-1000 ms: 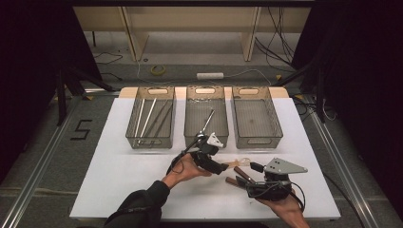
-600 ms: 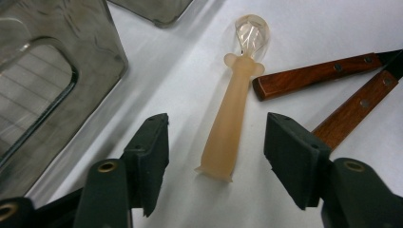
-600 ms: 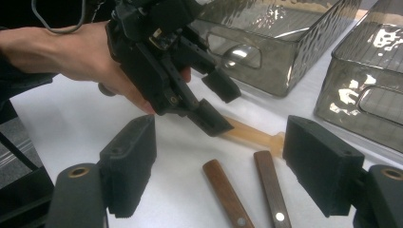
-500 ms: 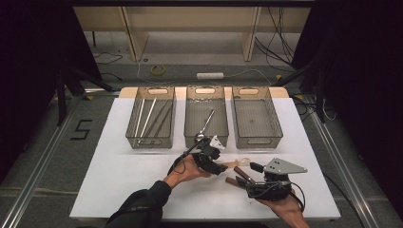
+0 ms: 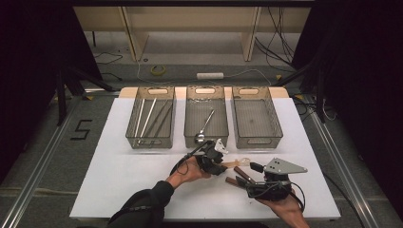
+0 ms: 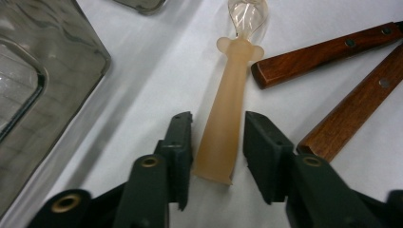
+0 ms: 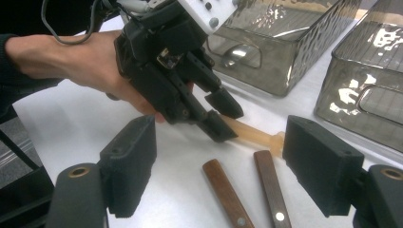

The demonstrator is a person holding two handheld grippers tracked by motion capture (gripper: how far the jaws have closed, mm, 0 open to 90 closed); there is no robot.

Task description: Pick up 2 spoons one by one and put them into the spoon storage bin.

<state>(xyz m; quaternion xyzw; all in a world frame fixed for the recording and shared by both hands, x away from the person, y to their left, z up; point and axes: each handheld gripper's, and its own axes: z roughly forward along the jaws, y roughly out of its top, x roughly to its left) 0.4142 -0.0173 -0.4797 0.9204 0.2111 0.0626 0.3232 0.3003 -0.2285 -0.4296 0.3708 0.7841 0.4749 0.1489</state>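
Observation:
A translucent peach plastic spoon (image 6: 225, 123) lies on the white table (image 5: 119, 175), its clear bowl pointing away. My left gripper (image 6: 217, 128) straddles the handle's end. Its jaws have just been closing; the left pad (image 6: 183, 142) is almost at the handle, and a narrow gap shows at the right pad. In the high view the left gripper (image 5: 223, 164) sits mid-table over the spoon (image 5: 236, 163). My right gripper (image 7: 223, 156) stands open and wide just right of it (image 5: 243, 173), facing two wooden handles (image 7: 225, 190) (image 7: 270, 183) that lie beside the spoon (image 7: 252, 134).
Three smoky plastic bins stand in a row at the back: the left bin (image 5: 130, 137) holds several long utensils, the middle bin (image 5: 187, 135) a metal spoon (image 5: 205, 126), the right bin (image 5: 278, 135) nothing. A person's sleeve and hands reach in from the near edge.
The left gripper's jaws have drawn in around the spoon handle. Both hands have stayed about where they were.

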